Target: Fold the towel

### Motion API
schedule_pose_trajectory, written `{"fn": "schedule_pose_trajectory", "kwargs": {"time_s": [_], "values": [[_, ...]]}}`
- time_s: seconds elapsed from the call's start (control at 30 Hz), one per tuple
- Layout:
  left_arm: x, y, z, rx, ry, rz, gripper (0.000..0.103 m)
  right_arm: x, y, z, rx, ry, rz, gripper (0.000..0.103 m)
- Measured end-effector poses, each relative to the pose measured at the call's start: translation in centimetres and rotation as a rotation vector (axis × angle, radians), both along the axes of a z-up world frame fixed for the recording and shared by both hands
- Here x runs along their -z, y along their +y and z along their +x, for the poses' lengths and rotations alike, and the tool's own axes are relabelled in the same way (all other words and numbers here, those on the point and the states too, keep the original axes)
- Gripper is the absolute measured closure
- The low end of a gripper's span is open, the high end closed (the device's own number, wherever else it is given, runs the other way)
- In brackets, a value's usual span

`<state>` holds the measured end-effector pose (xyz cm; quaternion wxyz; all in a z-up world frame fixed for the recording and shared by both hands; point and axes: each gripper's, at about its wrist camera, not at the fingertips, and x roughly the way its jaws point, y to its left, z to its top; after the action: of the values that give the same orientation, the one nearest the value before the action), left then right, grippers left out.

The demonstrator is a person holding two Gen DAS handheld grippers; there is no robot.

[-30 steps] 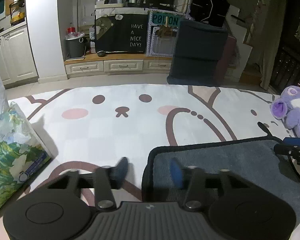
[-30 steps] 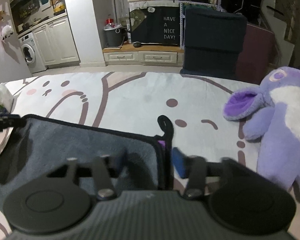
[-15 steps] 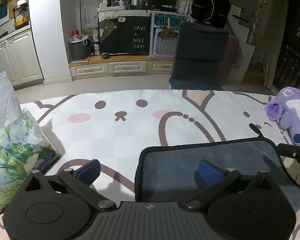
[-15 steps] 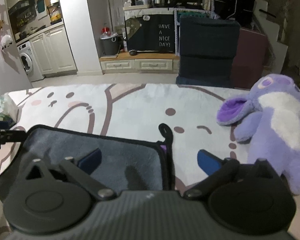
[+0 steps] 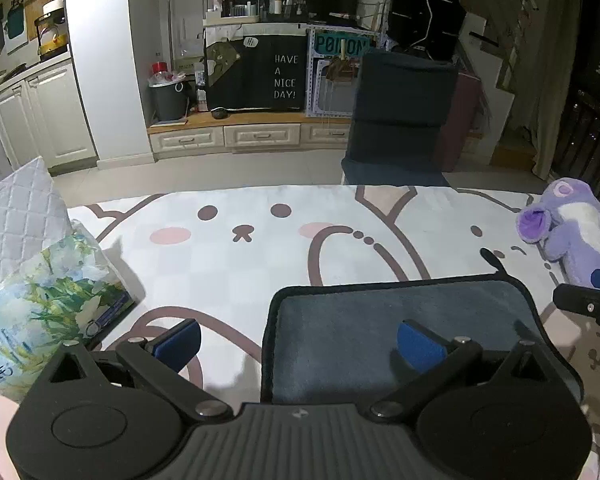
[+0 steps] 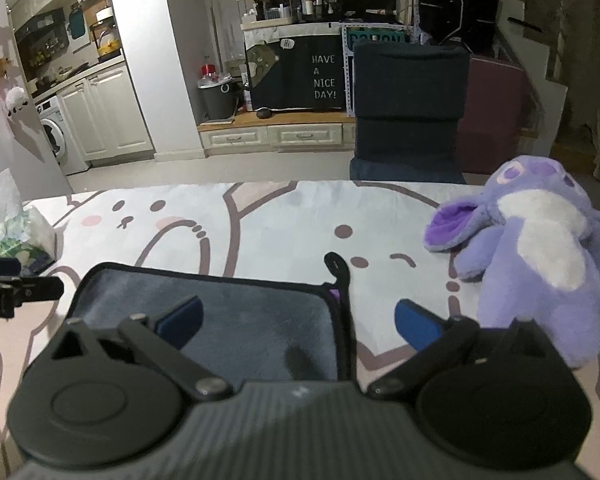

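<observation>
The bunny-print mat (image 5: 260, 248) fills the work area, w/ the grey towel (image 5: 400, 320) lying flat on it, close to me, dark-bound edges squared up and looking already folded at least once, I'd judge. A purple plush (image 6: 540, 256) sits on the mat to the right of the towel, near but not touching it. A floral tissue pack (image 5: 40, 304) is off to the left, apart from the towel.

My left gripper (image 5: 300, 340) is spread wide, holding nothing, straddling the towel's left edge: one pad over bare mat, the other over cloth. My right gripper (image 6: 296, 320) is likewise wide apart & empty, straddling the right edge, w/ the towel's hang loop (image 6: 336, 264) sticking out past the far right corner just ahead of it.

Risks from here, as I see it:
- If I pinch only the top layer at either edge, the layers slide apart & the fold goes skewed.
- If the two sides lift unevenly, corners won't line up.
- The right pad could snag the loop instead of the edge proper.
- Swinging wide on the right could knock the plush.
</observation>
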<state>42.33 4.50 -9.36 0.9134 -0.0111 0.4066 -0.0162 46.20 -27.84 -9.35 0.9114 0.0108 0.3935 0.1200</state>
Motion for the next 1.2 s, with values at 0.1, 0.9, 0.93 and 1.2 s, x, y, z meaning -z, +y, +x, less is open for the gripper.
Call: {"fn": "schedule_pose_trajectory", "kwargs": {"time_s": [0.1,0.9,0.93,1.2], "values": [[-0.5,-0.3,-0.8,-0.003,-0.001,-0.002,0.000,-0.7,-0.2,-0.7,0.012,0.005,0.007,0.000],[-5.3,-1.9,-8.4,0.013,-0.064,-0.036,0.000,-5.5,-1.5,-8.9,0.014,-0.050,0.013,0.000],[-5.5,-2.0,-8.8,0.017,-0.068,-0.038,0.000,-5.7,-1.6,-9.3,0.011,-0.053,0.015,0.000],[-6.8,-2.3,-11.5,0.034,-0.088,-0.048,0.000,-7.1,-2.0,-12.4,-0.005,-0.083,0.025,0.000]]}}
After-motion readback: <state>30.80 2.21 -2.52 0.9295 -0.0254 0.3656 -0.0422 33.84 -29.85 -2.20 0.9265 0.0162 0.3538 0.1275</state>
